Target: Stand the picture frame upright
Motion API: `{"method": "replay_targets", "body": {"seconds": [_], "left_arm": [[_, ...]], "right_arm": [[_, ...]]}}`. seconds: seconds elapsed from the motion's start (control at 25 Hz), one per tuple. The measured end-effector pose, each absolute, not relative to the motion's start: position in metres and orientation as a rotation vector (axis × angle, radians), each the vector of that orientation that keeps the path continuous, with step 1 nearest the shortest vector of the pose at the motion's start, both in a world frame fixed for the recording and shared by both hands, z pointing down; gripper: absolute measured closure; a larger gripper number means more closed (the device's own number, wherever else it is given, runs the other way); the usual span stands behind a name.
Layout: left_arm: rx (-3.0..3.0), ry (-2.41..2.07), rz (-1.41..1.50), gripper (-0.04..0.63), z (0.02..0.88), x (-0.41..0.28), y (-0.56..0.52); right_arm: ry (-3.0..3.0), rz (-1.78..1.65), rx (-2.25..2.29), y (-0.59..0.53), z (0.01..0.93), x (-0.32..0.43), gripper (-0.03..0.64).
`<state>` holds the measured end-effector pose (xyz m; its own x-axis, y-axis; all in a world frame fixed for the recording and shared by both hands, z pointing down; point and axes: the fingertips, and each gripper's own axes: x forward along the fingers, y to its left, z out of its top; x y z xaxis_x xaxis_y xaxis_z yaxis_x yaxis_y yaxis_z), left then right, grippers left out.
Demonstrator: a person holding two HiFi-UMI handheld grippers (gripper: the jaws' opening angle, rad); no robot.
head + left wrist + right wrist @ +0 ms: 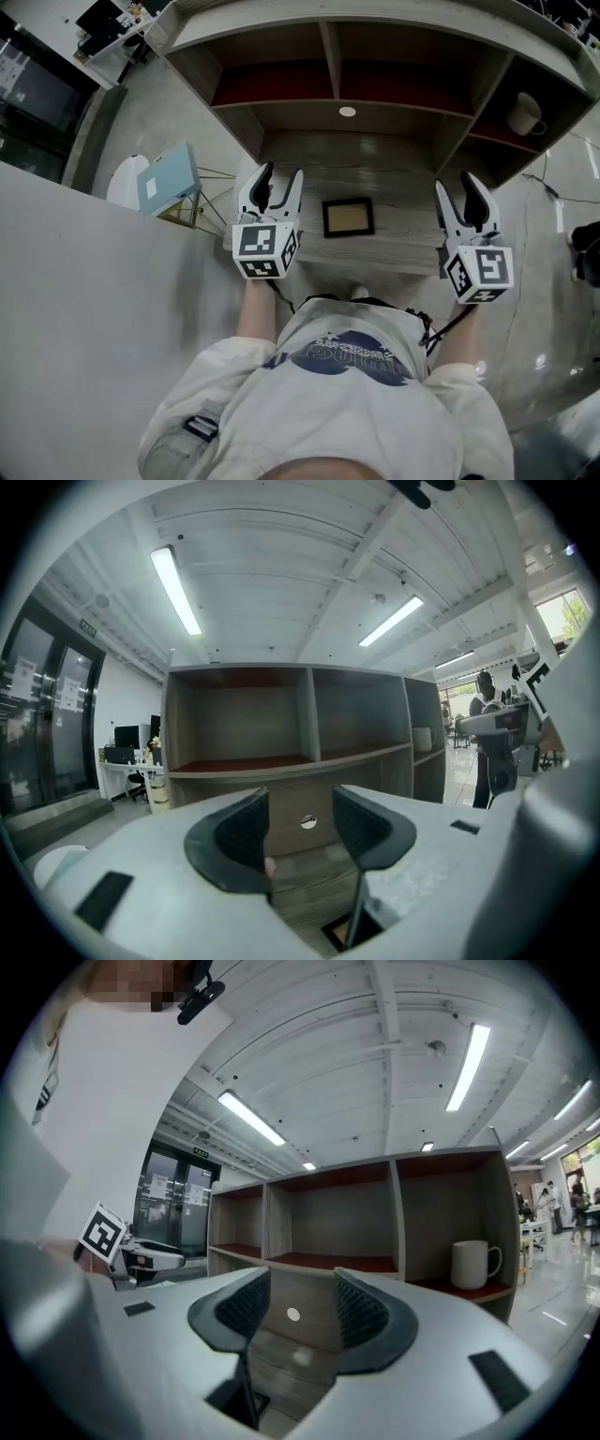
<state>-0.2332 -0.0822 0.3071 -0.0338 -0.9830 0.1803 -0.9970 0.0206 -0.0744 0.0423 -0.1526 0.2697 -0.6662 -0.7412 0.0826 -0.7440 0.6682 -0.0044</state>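
A small dark picture frame [348, 217] with a tan inside lies flat on the grey wooden desk [394, 183], near its front edge. My left gripper [277, 186] hovers open just left of the frame, with nothing between its jaws. My right gripper [462, 199] hangs open at the desk's right side, further from the frame, also holding nothing. In the left gripper view the left gripper [301, 832] has a dark corner of the frame [339, 934] low beneath its jaws. In the right gripper view, below the right gripper [293, 1314], the frame [234, 1399] shows dark at the bottom.
A shelf unit [328, 56] with open compartments rises behind the desk. A white mug [525, 114] stands in the right compartment, also the mug [472, 1264] in the right gripper view. A light blue box [169, 178] on a wire stand sits left of the desk.
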Motion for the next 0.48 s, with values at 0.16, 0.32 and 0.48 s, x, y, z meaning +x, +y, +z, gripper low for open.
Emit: {"method": "replay_targets", "body": {"seconds": [0.16, 0.32, 0.48], "left_arm": [[2.106, -2.186, 0.298, 0.398, 0.316, -0.233, -0.089], [2.048, -2.181, 0.328, 0.399, 0.331, -0.245, -0.084], [2.021, -2.157, 0.324, 0.398, 0.343, -0.259, -0.076]], "right_arm": [[-2.810, 0.107, 1.239, -0.169, 0.281, 0.041, 0.411], [-2.831, 0.168, 1.242, -0.175, 0.289, 0.032, 0.405], [-2.804, 0.207, 1.206, -0.176, 0.304, 0.016, 0.402]]}}
